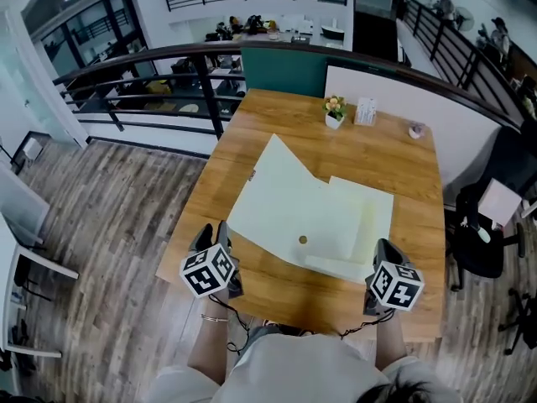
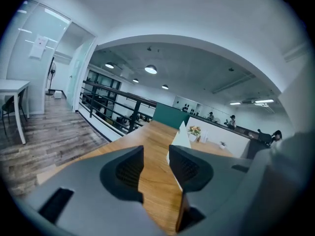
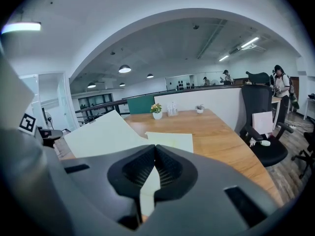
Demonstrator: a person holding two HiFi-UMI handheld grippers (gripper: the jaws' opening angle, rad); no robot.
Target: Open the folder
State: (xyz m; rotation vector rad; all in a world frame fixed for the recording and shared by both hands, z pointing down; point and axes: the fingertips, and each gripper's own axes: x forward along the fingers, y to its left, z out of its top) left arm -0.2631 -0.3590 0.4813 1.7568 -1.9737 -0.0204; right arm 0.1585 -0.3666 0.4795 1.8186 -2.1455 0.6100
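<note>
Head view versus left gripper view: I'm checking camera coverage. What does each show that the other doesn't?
Only the head view shows the right gripper, the folder's full spread and its round button. Only the left gripper view shows the left gripper's jaws apart, bare table between them. Both show the table, the folder's raised flap and the flower pot.

Head view: high, steeply down, whole table [image 1: 403,166]. Gripper views: low at near edge, facing far end. Shared btw all: folder [image 1: 310,217], flower pot [image 1: 335,117].
</note>
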